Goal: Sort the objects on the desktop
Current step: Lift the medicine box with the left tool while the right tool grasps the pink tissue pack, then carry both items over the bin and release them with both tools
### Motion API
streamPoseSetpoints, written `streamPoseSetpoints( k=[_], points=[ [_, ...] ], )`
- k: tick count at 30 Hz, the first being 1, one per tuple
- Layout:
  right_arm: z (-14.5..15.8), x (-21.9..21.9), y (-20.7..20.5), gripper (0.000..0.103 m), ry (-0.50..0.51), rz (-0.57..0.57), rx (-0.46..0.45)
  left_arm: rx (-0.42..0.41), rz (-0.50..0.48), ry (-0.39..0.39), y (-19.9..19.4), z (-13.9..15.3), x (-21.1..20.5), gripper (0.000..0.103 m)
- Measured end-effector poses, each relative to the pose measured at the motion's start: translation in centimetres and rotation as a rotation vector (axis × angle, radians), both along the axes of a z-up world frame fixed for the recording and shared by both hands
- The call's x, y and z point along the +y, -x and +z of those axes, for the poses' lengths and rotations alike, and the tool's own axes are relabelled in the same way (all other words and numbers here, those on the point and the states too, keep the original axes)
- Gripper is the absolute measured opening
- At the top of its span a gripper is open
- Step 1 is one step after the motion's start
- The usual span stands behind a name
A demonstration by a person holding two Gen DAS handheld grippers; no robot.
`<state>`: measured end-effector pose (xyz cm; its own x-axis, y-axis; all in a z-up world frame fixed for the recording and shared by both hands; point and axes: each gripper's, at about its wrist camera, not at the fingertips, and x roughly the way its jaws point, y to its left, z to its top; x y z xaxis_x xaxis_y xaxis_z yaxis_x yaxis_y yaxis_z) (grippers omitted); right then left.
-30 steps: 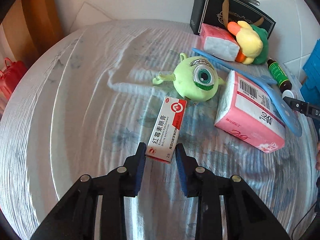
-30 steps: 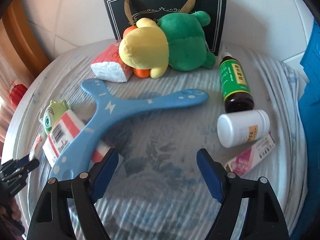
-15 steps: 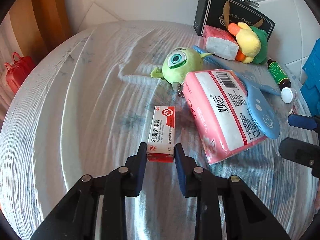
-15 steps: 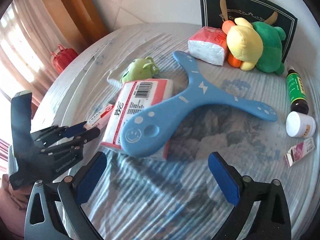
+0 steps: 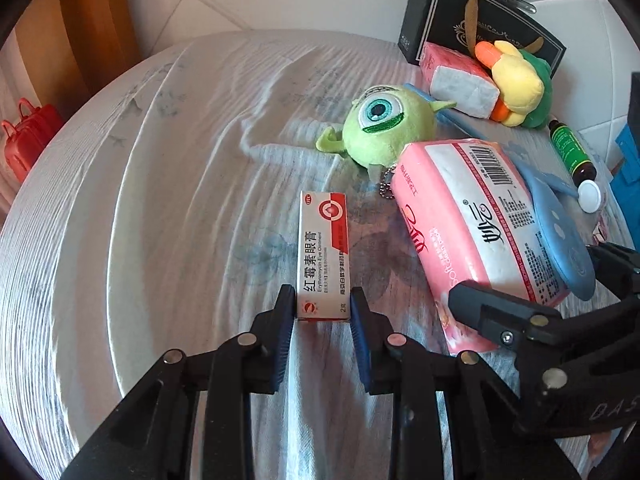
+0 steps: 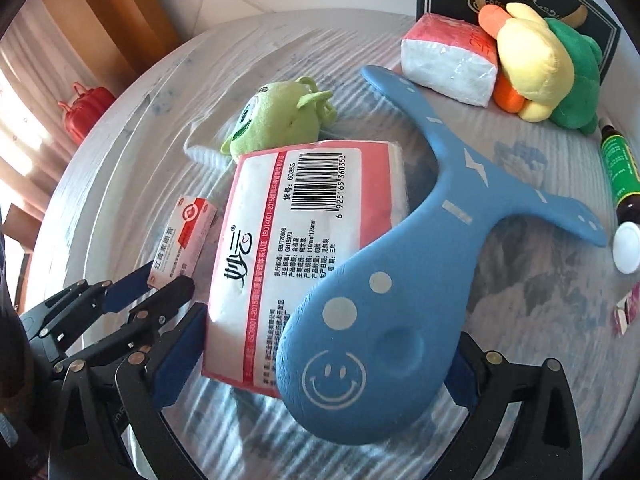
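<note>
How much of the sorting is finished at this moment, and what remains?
Little looks finished: two toys and one tissue pack sit by the black box, but nothing is clearly grouped. In hand: the left tongs grip the ointment box; the open right tongs straddle the pink tissue pack and blue boomerang. Left: the green plush and the bottles.

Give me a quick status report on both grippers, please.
Left gripper shut on ointment box. Right gripper open, jaws straddling tissue pack and blue boomerang. Boomerang overlaps the pack.
</note>
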<state>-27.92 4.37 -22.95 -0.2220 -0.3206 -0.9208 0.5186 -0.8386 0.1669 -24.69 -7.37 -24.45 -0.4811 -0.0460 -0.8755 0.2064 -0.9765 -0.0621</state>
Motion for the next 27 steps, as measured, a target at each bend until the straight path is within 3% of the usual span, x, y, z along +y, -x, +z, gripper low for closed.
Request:
streamPoseSetpoints(
  k=[3,8,12,20,27],
  points=[
    [1.1,0.1,-0.9,0.085,-0.015,0.024,0.026,0.022,-0.017,0.018,-0.9,0.9,0.8,0.026],
    [3.3,2.4,-3.6,0.084,0.041,0.04,-0.006,0.079,-0.04,0.011,-4.3,3.9,2.0,0.026],
    [6.7,5.1,-6.6,0.083,0.094,0.028,0.032,0.174,-0.051,0.014,-7.1,8.2,2.9,0.026],
    [16.0,10.5,-12.4,0.084,0.169,-0.053,0.269,0.385,-0.114,0.058,-11.5,17.5,6.8,0.026],
    [23.4,17.1,-16.3,0.084,0.191,-0.173,0.475,0.493,-0.215,0.063,-13.4,22.8,12.1,0.026]
  ],
)
